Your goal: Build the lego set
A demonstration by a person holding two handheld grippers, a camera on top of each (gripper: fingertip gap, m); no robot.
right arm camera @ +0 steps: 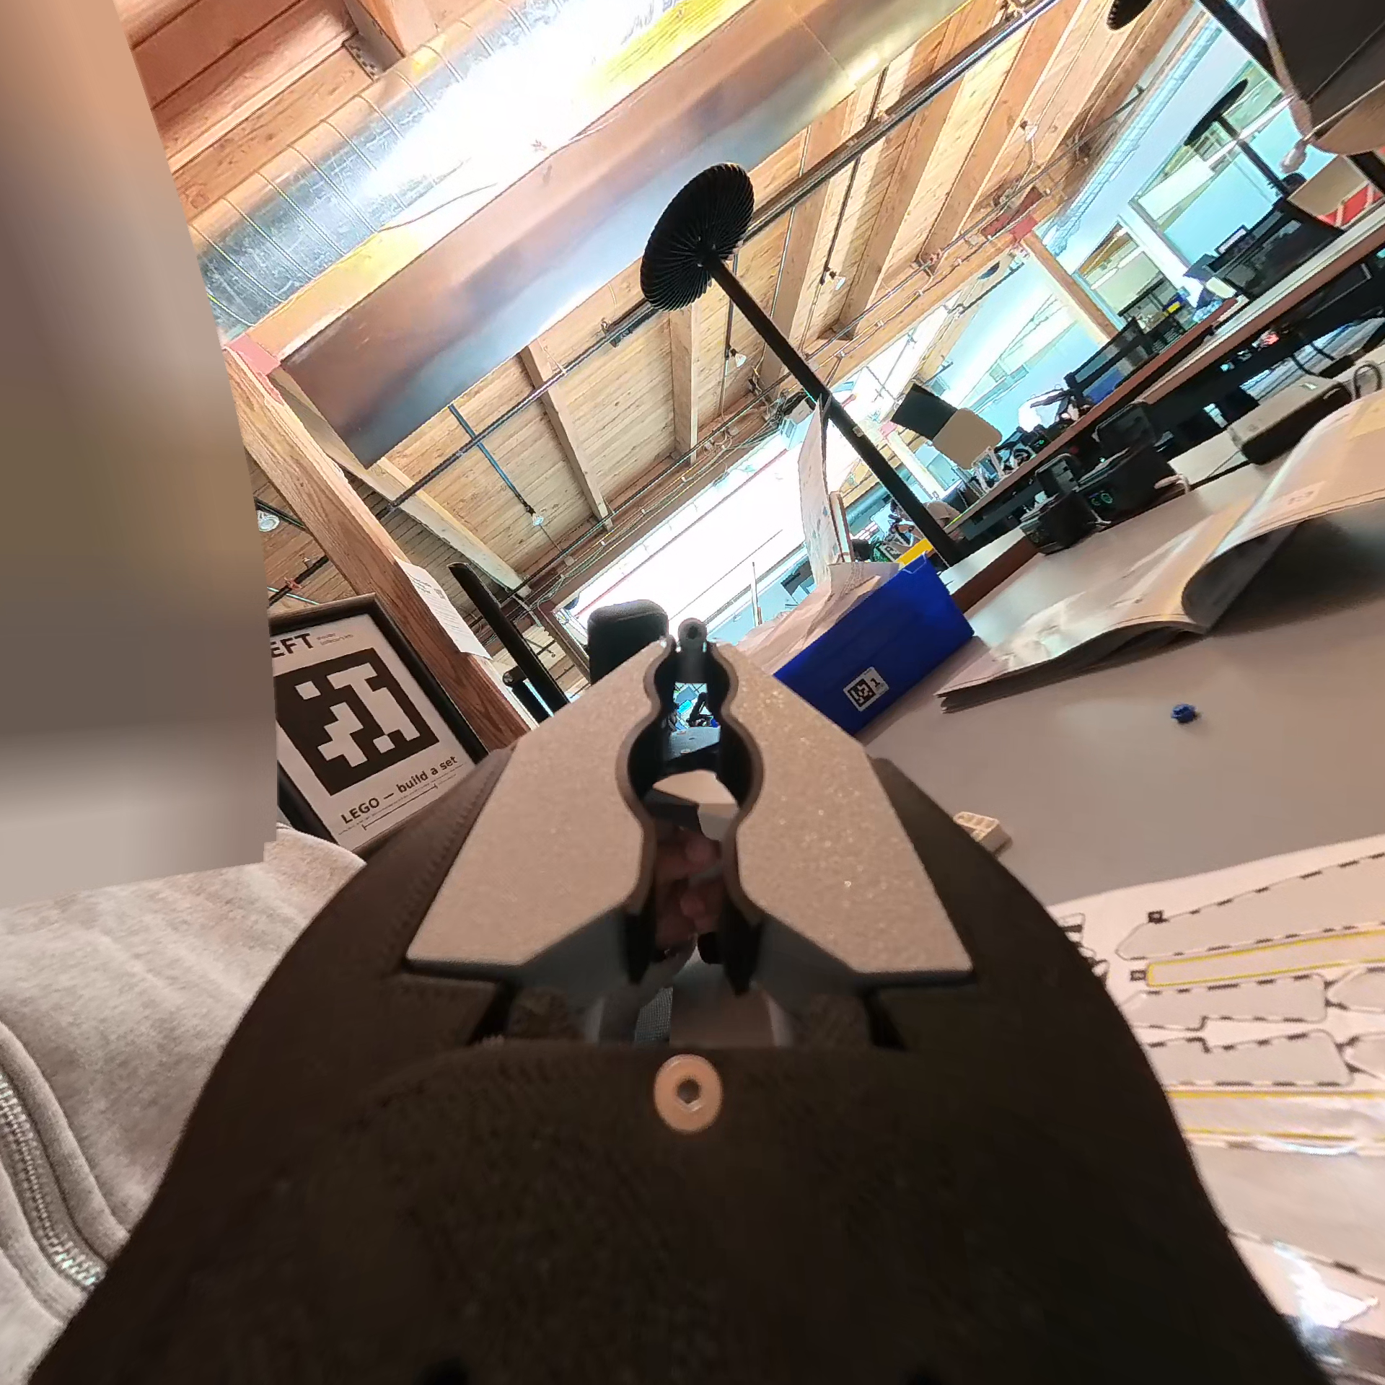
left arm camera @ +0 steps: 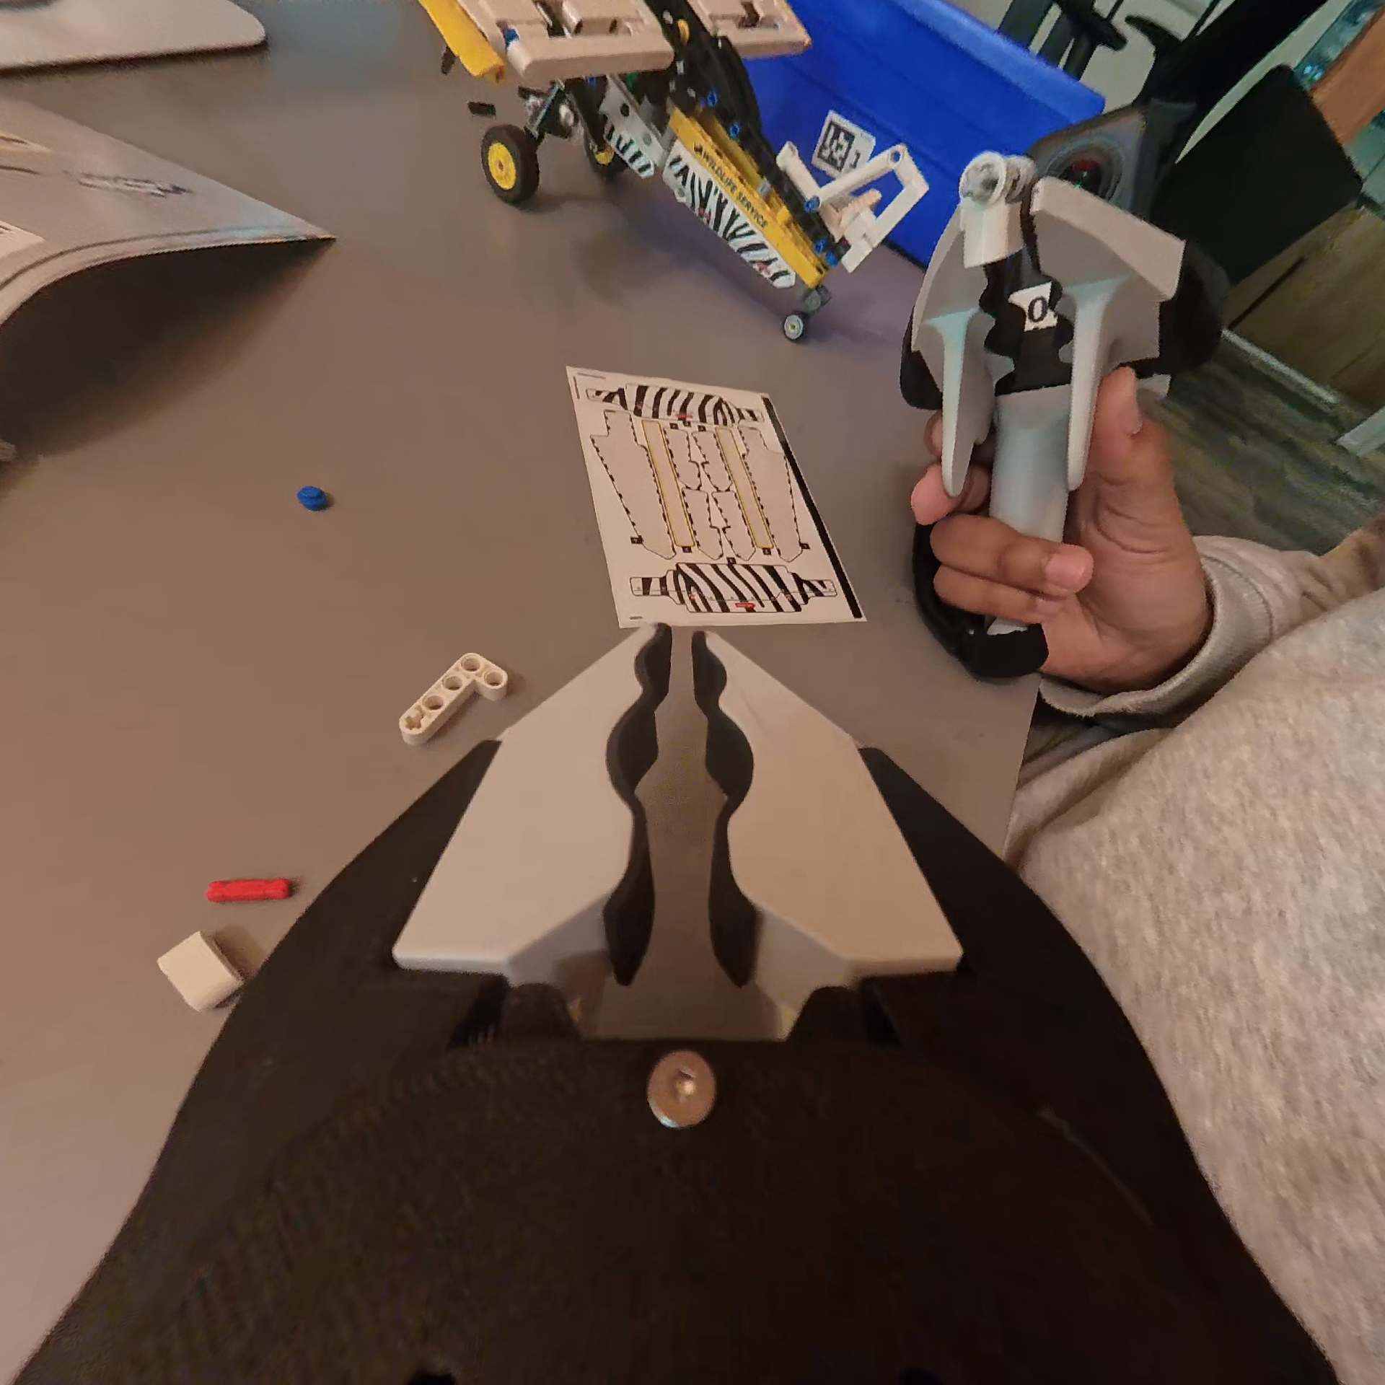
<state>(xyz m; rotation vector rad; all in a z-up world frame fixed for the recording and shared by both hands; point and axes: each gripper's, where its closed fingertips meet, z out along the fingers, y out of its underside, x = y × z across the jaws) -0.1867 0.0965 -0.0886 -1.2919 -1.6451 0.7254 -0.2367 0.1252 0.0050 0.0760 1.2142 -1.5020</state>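
Left gripper (left arm camera: 680, 637) hovers low over the matte grey table (left arm camera: 420, 390), wavy black pads a narrow slit apart, nothing between them, tips just short of the glossy zebra-striped sticker sheet (left arm camera: 712, 498). Right gripper (right arm camera: 693, 650), tilted up at the wooden ceiling, is closed on a small grey lego pin (right arm camera: 691, 637) at the tips. The yellow-and-zebra lego model (left arm camera: 674, 150) stands at the table's far side by a blue bin (left arm camera: 937, 112); a white L-shaped beam (left arm camera: 452, 697), a red pin (left arm camera: 248, 889) and a blue stud (left arm camera: 312, 498) lie loose.
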